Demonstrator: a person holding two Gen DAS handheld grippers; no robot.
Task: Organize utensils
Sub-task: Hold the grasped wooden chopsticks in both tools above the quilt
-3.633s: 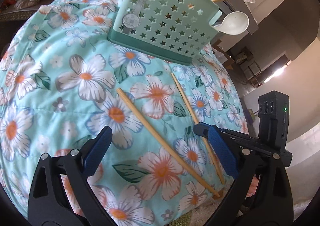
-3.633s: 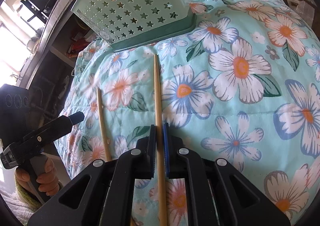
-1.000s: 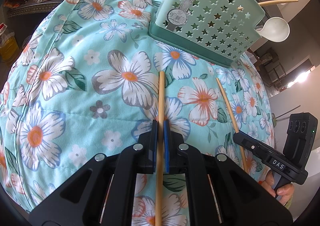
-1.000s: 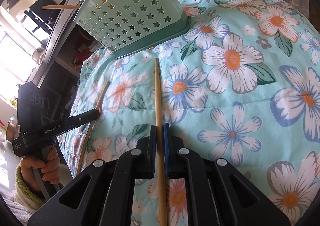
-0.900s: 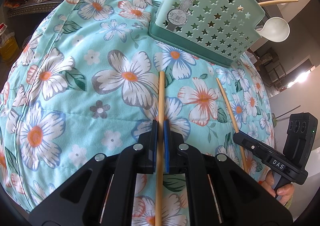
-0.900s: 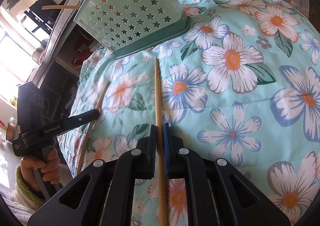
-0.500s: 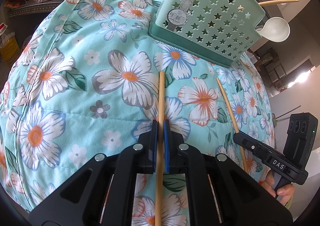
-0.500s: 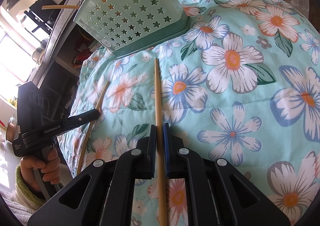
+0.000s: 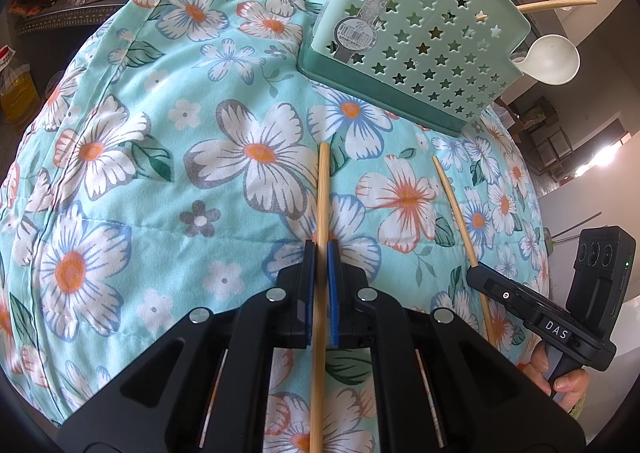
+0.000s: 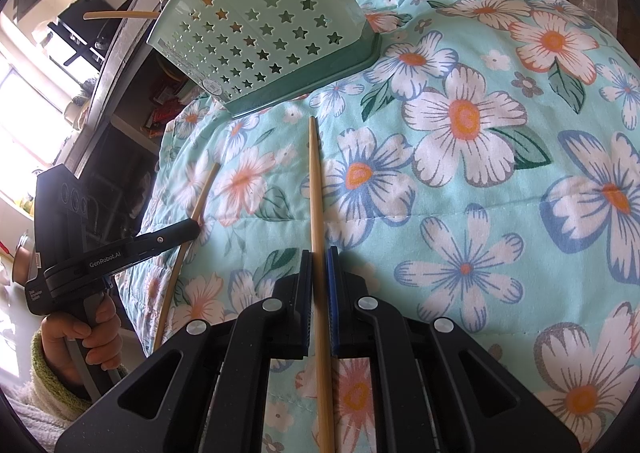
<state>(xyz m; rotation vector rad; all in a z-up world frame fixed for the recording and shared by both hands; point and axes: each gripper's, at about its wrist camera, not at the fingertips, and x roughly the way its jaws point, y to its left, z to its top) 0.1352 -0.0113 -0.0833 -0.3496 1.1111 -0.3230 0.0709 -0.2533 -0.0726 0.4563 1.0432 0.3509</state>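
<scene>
While each chopstick lies on the floral quilt (image 9: 120, 157) before the star-punched caddy (image 9: 420, 49), your left tool (image 9: 321, 253) is clenched on one chopstick (image 9: 323, 189). Your right tool (image 10: 318, 259) is clenched on the other chopstick (image 10: 315, 181).

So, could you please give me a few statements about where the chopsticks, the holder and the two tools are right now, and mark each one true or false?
1. The left tool is shut on a chopstick. True.
2. The right tool is open and holds nothing. False: it is shut on the other chopstick.
3. The green star-cut holder already has chopsticks sticking out of it. True.
4. A white spoon lies flat on the floral cloth. False: its bowl pokes out from the holder's side.
5. Both gripped chopsticks are already inside the holder. False: both lie over the cloth in front of it.
</scene>
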